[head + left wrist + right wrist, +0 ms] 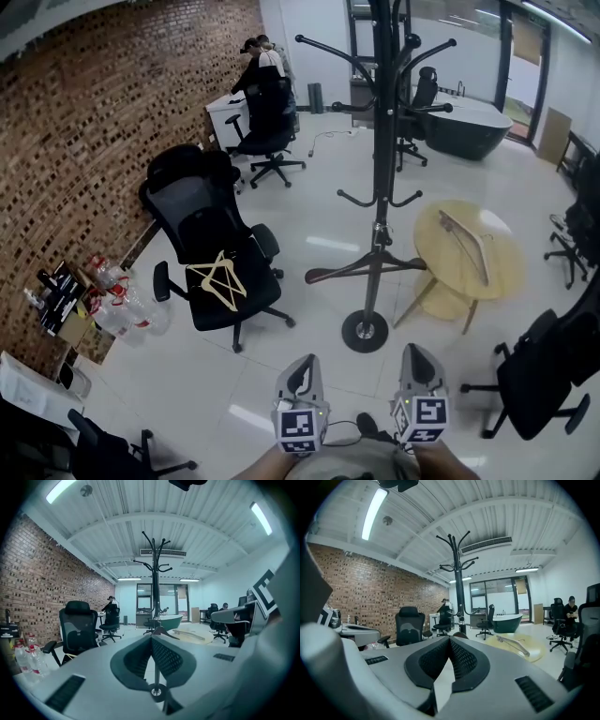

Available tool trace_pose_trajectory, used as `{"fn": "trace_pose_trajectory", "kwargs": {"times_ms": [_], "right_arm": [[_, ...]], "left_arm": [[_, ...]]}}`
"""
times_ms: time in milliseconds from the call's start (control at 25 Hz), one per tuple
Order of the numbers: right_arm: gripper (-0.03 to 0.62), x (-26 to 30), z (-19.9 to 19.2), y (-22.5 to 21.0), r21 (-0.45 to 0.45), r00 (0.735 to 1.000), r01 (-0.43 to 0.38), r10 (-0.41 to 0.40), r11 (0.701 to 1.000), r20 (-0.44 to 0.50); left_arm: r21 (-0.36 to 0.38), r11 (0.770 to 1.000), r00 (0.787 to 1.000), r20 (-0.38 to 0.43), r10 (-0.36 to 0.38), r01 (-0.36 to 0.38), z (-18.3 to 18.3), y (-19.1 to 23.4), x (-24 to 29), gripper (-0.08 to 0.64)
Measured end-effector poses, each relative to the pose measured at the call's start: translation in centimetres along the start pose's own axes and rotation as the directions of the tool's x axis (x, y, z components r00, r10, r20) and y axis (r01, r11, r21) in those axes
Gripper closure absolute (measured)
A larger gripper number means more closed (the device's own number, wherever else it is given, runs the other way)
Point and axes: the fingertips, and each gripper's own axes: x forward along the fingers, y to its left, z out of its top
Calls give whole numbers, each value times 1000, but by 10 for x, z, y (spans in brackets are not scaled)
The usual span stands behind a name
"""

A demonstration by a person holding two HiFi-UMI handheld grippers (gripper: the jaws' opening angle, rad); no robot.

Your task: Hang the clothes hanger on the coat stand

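The tall black coat stand (380,141) rises mid-room on a round base; it also shows in the left gripper view (154,573) and the right gripper view (459,583). A dark hanger (375,267) hangs low at its pole. A pale yellow hanger (218,278) lies on the seat of a black office chair (211,253). A wooden hanger (466,246) (513,645) rests on the round wooden table (497,272). My left gripper (302,370) (151,637) and right gripper (417,361) (450,639) are side by side, near me, both shut and empty, well short of the stand.
A brick wall runs along the left, with plastic bottles (117,300) and bags on the floor. More black office chairs (539,375) stand on the right and at the lower left. People (262,66) are at a desk far back, near a dark oval table (464,122).
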Motion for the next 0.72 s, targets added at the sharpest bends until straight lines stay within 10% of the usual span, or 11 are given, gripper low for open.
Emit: {"fn": "trace_pose_trajectory", "kwargs": {"times_ms": [720], "right_arm": [[591, -3, -11, 4, -1, 999, -19, 19, 1000, -31]], "left_arm": [[-23, 999, 999, 19, 28, -28, 0, 6, -8, 541]]}}
